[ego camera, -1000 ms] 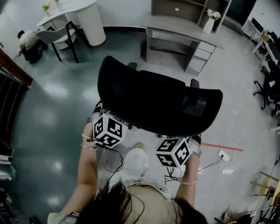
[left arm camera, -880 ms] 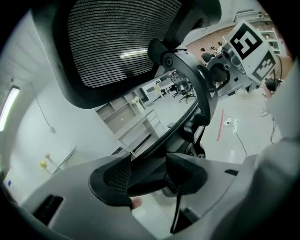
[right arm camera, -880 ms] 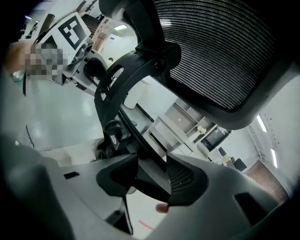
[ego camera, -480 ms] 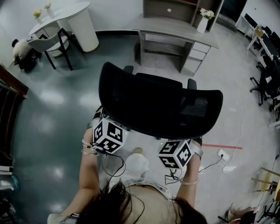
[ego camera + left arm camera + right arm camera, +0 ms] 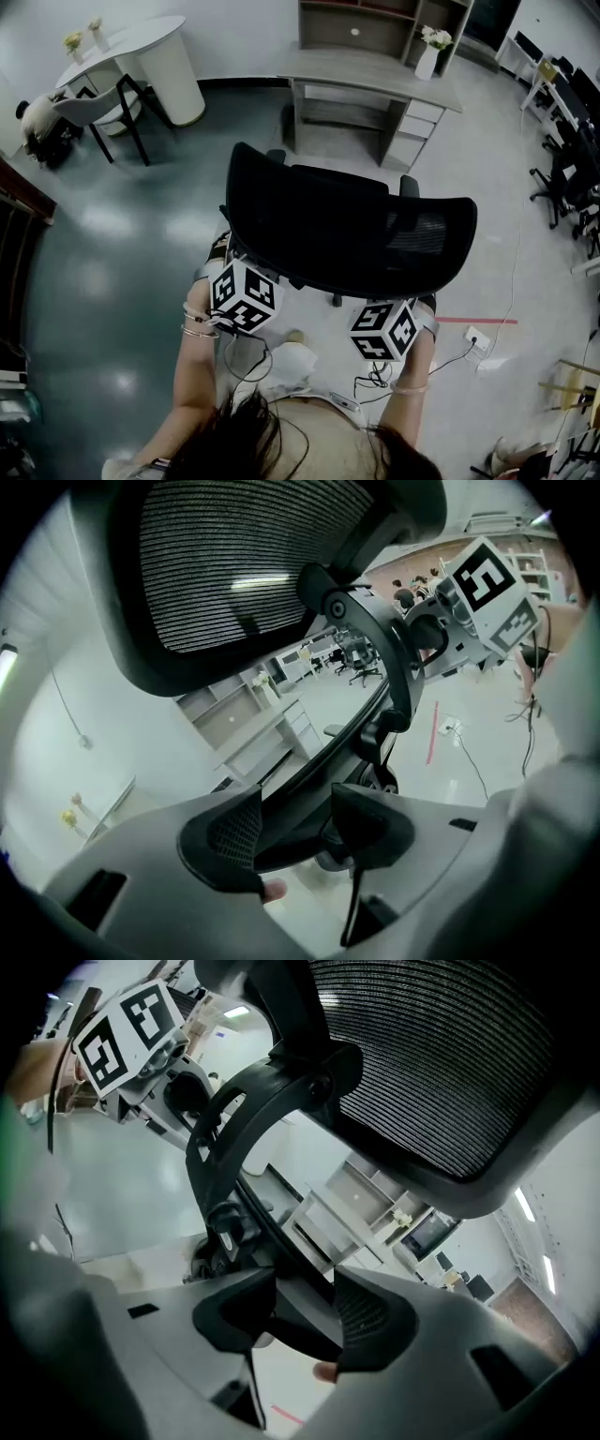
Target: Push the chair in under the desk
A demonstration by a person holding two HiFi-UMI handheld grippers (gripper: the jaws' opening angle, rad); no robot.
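Note:
A black mesh office chair [image 5: 347, 230] stands on the floor with its back to me, a short way in front of the grey desk [image 5: 375, 67]. My left gripper [image 5: 295, 832] is shut on the lower left edge of the backrest frame [image 5: 281, 794], its marker cube [image 5: 246, 295] showing below the backrest. On the lower right edge of the backrest frame [image 5: 291, 1312], my right gripper [image 5: 305, 1321] is clamped too, with its cube [image 5: 384, 330] in sight. The backrest hides both sets of fingertips in the head view. The mesh back [image 5: 441, 1054] fills the top of both gripper views.
The desk has drawers [image 5: 417, 127] at its right, a vase of flowers [image 5: 428, 56] on top and shelves [image 5: 384, 19] behind. A round white table [image 5: 159, 42] with a chair [image 5: 103, 84] stands far left. Office chairs [image 5: 572, 178] line the right. A red floor line [image 5: 473, 321] and a cable lie nearby.
The chair and both grippers have moved a little forward across the floor towards the desk, and the person has stepped after them. Both grips are unchanged.

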